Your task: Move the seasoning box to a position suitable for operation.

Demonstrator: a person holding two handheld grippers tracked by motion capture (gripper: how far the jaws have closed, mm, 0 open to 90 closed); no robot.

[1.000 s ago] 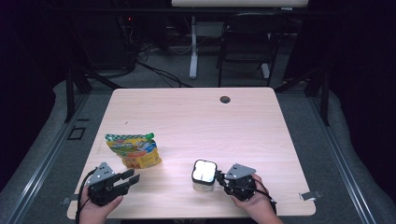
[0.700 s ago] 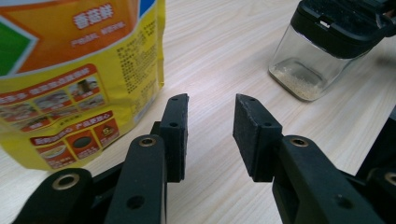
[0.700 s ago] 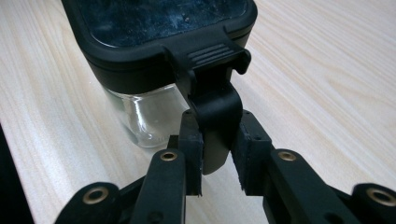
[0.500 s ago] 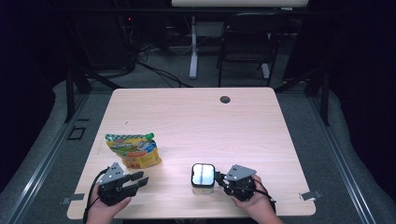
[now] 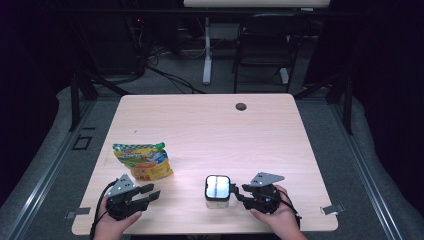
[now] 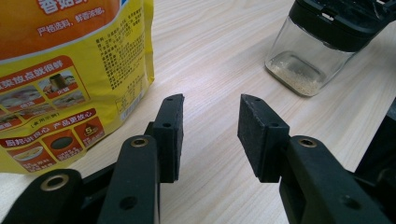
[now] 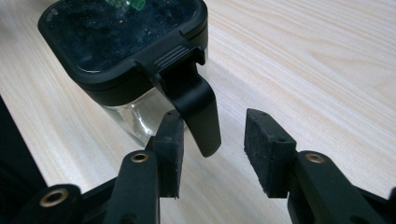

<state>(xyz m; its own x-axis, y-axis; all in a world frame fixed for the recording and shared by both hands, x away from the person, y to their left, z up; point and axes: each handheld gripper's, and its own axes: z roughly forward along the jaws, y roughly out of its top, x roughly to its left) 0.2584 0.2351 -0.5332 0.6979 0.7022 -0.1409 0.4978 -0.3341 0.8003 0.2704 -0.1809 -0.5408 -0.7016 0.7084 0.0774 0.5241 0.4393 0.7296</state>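
A: Where's the glass jar (image 5: 217, 188)?
B: On the table (image 5: 210, 130), right of the yellow pouch (image 5: 142, 161). The right gripper (image 7: 212, 140) has just spread, the lid's latch (image 7: 196, 109) loose between its 2 jaws.
A: The left gripper (image 6: 210, 126)?
B: Just widened, empty, beside the pouch.

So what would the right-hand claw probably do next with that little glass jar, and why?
Probably close on the black latch tab of the jar. The right gripper has just been opening, and the tab hangs between its jaws without either pad pressing it. The lid looks shut, so gripping the tab seems the way to open it.
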